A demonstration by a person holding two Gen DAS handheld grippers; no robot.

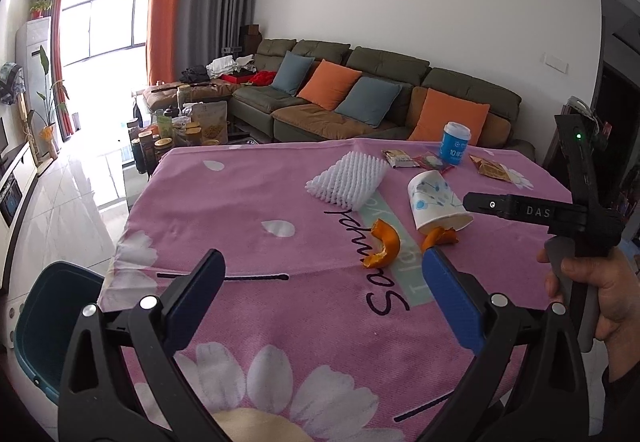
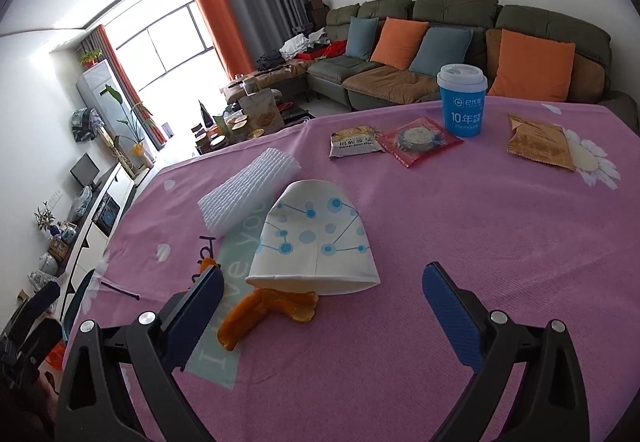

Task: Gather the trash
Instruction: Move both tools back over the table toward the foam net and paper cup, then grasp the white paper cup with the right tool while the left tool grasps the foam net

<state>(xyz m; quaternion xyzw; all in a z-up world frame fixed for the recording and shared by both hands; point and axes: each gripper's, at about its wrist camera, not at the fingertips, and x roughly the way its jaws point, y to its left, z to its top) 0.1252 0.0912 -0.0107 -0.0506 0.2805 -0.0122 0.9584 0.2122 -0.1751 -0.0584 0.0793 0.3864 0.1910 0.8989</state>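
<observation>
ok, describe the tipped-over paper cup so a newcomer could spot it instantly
On the pink floral tablecloth, look mid-table, right of the white foam fruit net. The paper cup lies on its side over orange peel, white with blue dots and lines. The blue lidded cup stands upright farther back.

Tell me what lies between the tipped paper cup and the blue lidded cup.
Two snack wrappers, a beige one and a red one, lie between the paper cup and blue cup, clearest in the right wrist view.

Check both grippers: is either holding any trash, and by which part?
Nothing is held. The left gripper and the right gripper are both open above the table, nothing between their fingers.
</observation>
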